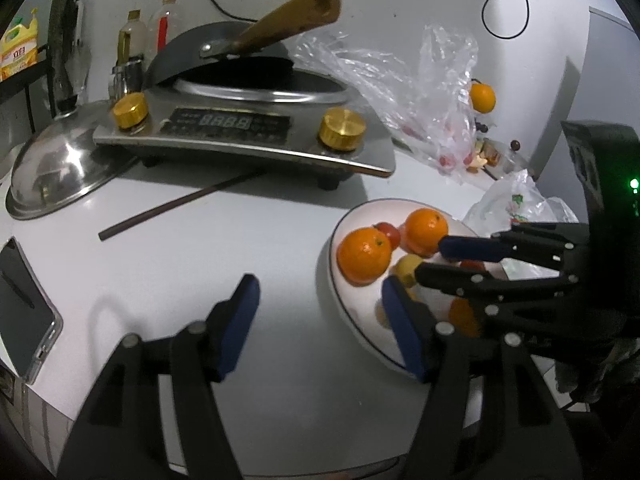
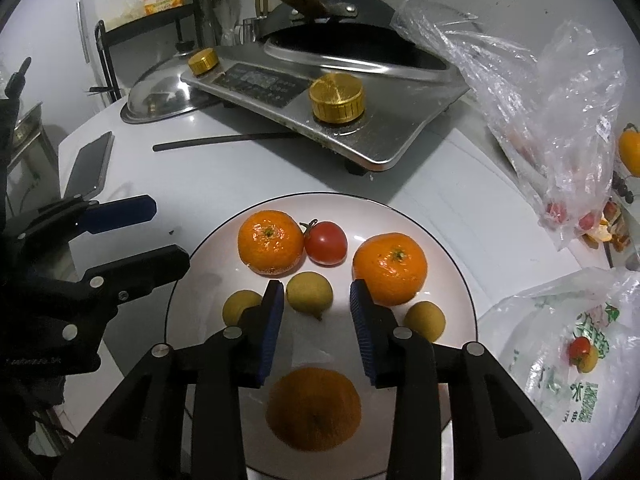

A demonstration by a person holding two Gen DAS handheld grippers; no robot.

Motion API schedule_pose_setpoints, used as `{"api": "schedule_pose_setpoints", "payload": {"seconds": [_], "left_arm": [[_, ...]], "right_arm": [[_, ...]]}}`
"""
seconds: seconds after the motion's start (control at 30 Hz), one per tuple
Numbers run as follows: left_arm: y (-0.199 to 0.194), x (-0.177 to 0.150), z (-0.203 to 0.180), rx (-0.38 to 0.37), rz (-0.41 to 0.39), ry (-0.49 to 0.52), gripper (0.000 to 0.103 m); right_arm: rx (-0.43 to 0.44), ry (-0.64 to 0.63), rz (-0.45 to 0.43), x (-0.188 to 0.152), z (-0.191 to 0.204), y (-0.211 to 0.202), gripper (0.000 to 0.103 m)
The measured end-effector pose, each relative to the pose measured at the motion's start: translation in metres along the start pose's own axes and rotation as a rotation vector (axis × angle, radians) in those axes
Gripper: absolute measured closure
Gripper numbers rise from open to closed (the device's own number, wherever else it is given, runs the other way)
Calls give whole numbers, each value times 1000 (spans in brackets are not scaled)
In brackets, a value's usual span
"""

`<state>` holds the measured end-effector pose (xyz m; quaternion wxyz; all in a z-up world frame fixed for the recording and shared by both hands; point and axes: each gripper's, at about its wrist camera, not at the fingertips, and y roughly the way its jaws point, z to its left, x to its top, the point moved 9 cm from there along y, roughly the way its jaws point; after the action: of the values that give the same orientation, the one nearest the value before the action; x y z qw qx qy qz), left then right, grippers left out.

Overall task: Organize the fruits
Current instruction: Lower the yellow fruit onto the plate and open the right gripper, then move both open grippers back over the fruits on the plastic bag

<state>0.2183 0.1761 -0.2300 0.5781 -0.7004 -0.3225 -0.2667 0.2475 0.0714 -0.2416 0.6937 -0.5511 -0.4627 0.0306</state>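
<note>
Right wrist: longan [image 2: 309,291] beyond right tool [image 2: 317,292].

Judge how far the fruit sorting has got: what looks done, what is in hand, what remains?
Done: three oranges, a tomato and three small yellow fruits lie on the plate. In hand: nothing; the right claw hangs open above the plate, the left claw open beside it. Left: one orange by the clear bag, more fruit in bags.
</note>
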Motion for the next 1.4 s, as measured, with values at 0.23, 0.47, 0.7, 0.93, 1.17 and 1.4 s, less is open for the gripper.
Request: {"api": "schedule_pose_setpoints", "payload": {"seconds": [0.23, 0.47, 0.7, 0.93, 1.17, 1.4], "left_arm": [[-8, 5, -18, -5, -14, 7, 38], [-10, 9, -39, -5, -19, 41, 38], [-10, 14, -67, -7, -20, 78, 38], [-8, 18, -93, -4, -18, 109, 38], [-3, 23, -123, -13, -15, 146, 38], [5, 28, -162, -29, -12, 197, 38]], "right_arm": [[-4, 12, -40, -3, -9, -22, 66], [-13, 40, -77, -10, -26, -43, 66], [-23, 73, -104, -20, -48, -61, 66], [-29, 102, -121, -29, -70, -74, 66], [-41, 136, -137, -41, -95, -86, 66], [-56, 177, -154, -57, -128, -100, 66]]}}
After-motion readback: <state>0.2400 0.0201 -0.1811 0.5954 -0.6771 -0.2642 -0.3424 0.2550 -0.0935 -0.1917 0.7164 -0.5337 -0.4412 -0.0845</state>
